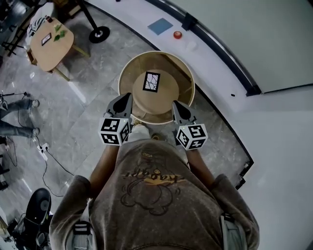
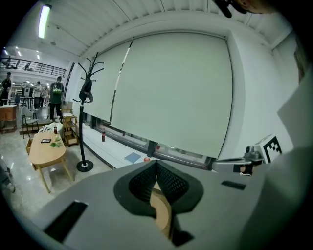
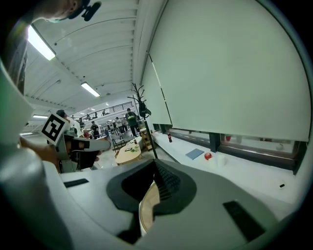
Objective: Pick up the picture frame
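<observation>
The picture frame point(image 1: 151, 81) is black with a pale picture and lies flat on the top of a round wooden table point(image 1: 186, 80) straight ahead of me. My left gripper point(image 1: 126, 97) hovers over the table's near left rim, short of the frame, jaws shut and empty. At the near right rim my right gripper point(image 1: 174, 104) is likewise shut on nothing. The left gripper view shows the shut left gripper point(image 2: 156, 164) with a sliver of wooden table point(image 2: 161, 210) below. The right gripper view shows the same for the right gripper point(image 3: 155, 167). The frame appears in neither gripper view.
An oval wooden side table point(image 1: 51, 41) with small items stands far left, beside a coat stand's round base point(image 1: 99, 34). A curved white window ledge point(image 1: 146, 14) behind the round table carries a blue pad point(image 1: 160, 26) and a red object point(image 1: 177, 34). A person's legs point(image 1: 19, 105) and cables are at the left.
</observation>
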